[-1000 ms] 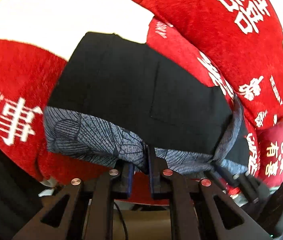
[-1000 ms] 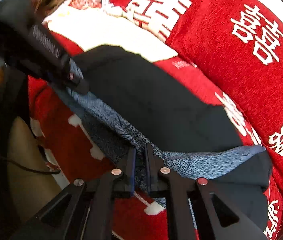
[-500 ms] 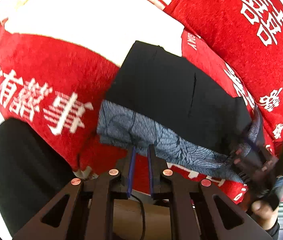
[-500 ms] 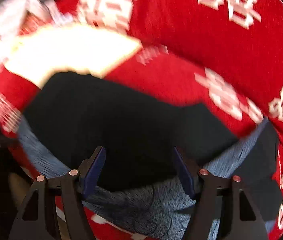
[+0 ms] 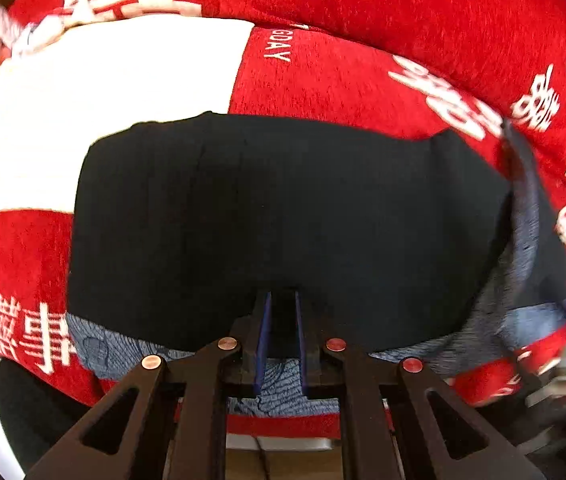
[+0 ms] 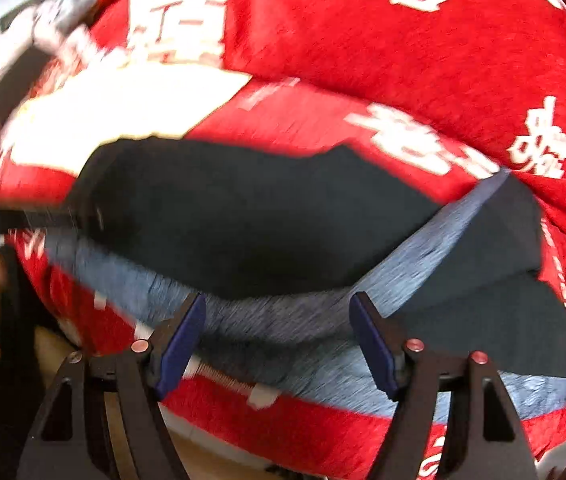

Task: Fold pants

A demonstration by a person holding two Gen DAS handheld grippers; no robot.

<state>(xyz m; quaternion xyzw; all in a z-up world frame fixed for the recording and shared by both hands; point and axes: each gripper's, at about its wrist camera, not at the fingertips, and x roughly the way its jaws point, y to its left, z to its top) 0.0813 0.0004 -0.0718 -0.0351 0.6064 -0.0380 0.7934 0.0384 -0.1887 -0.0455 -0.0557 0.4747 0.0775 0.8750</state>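
The pants are black with a blue-grey patterned band along the near edge. They lie folded flat on a red bedspread and also show in the right wrist view. My left gripper is over the near edge of the pants, its jaws nearly together with a narrow gap and no cloth between them. My right gripper is wide open above the patterned band, holding nothing. The view is motion-blurred.
The red bedspread with white characters and a large white patch covers the bed. The bed's near edge runs just below the pants. A dark shape sits low at the left. The other gripper shows blurred at the right edge.
Both grippers have let go of the patterned edge. The right jaws opened wide. The left gripper moved forward over the pants, which now lie flat.
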